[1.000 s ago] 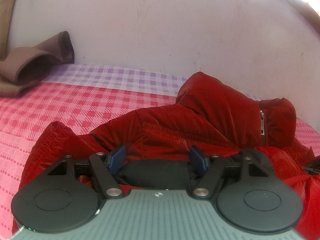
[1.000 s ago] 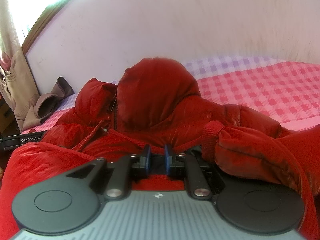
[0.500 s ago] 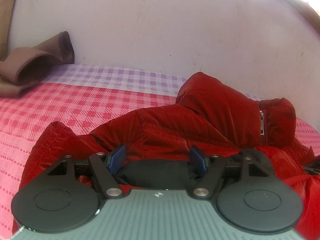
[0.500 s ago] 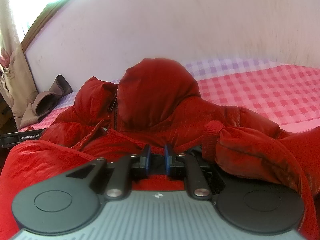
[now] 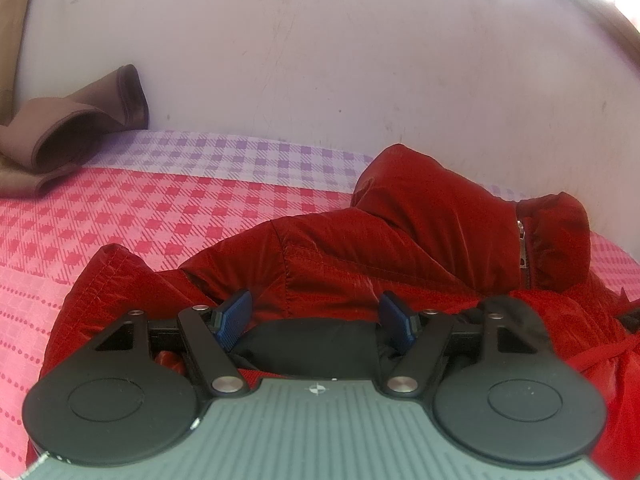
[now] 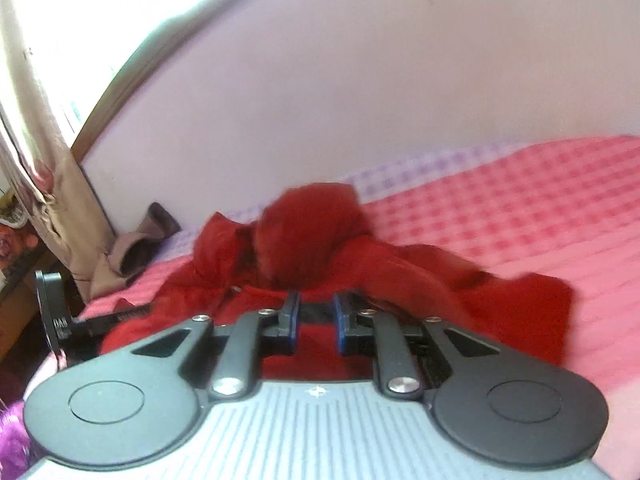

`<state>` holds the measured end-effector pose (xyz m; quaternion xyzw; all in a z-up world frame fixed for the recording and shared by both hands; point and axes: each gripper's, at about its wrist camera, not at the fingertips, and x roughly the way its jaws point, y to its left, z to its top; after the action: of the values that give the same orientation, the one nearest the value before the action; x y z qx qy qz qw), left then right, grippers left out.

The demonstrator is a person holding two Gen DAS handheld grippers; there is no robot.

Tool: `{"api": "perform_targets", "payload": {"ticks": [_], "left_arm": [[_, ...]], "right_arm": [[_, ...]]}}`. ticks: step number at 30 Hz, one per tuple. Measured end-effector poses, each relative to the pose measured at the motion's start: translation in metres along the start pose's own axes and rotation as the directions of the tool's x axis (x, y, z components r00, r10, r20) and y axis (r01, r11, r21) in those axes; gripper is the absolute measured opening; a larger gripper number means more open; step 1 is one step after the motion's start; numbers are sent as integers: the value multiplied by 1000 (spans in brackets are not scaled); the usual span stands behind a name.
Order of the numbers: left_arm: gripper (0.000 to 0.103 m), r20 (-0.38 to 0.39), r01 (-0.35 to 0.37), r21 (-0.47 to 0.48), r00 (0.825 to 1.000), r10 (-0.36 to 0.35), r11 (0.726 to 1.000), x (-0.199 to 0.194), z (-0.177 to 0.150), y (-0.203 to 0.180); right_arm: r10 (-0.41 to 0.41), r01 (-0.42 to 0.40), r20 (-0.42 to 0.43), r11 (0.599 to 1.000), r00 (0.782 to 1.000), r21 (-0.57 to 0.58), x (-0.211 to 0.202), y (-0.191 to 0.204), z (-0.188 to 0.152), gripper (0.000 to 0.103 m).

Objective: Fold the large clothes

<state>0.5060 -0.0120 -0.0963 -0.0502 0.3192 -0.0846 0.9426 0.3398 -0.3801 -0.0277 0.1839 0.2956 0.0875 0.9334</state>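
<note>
my left gripper sits low over the near edge of the red jacket, jaws standing wide, a black fold of lining bulging between the blue pads. whether the pads press that fold or merely flank it, i cannot tell. the jacket spreads from directly under this gripper away toward the wall, its hood and zipper at the far right.

my right gripper is raised above the same jacket, jaws narrow and opening. red cloth shows through the gap but lies below; nothing is pinched between the pads. in this view the jacket lies crumpled just ahead, one sleeve trailing to the right. the picture is blurred, so seams and folds are hard to read.

the left gripper appears edge-on at the jacket's left margin in the right view, partly cut off.

beneath all is the pink checked bed cover. farther off, a brown garment lies against the pale wall; a curtain hangs at the far left.
</note>
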Motion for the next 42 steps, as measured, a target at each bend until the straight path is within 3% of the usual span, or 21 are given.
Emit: {"api": "perform_targets", "payload": {"ticks": [3,5,8,13,18,24,27,29,31,35,37,40,42], "left_arm": [[71,2,-1,3,1000,1,1000,0,0,-1],[71,3,-2,4,1000,2,1000,-1,0,-1],[71,3,-2,4,1000,2,1000,-1,0,-1],[71,5,1,1,1000,-1,1000,-1,1,-1],[71,8,1,-3,1000,-1,1000,-2,1,-1],[71,-23,68,-43,997,-69,997,-15,10,9],[83,27,151,-147,988,-149,978,-46,18,34],[102,45,153,-214,988,-147,965,-70,25,55],[103,52,148,-207,989,-140,967,-90,31,74],[103,-21,137,-87,990,-139,987,-113,28,104],[103,-81,141,-84,986,-148,986,-112,17,119],[103,-144,186,-105,969,-200,977,-105,-4,135],[103,-176,246,-114,948,-264,962,-98,-15,136]], "right_arm": [[-64,63,-26,998,998,-28,-6,-13,-13,14],[-56,57,-23,998,998,3,-4,-26,-18,12],[-60,61,-26,996,998,59,5,-40,-22,3],[27,-25,-8,972,1000,235,16,-74,-37,0],[-14,14,1,987,1000,160,13,-59,-42,0],[-198,202,50,975,979,-94,15,-13,-48,0],[-194,198,49,976,980,-87,15,-14,-48,0],[-184,187,48,980,982,-74,14,-16,-47,0],[-177,181,50,981,983,-65,13,-17,-48,0],[-180,184,57,980,982,-69,13,-15,-48,0],[-179,182,60,981,982,-67,11,-14,-49,0],[-177,181,65,981,982,-64,11,-14,-50,0],[-181,186,67,980,981,-71,10,-13,-50,0]]}}
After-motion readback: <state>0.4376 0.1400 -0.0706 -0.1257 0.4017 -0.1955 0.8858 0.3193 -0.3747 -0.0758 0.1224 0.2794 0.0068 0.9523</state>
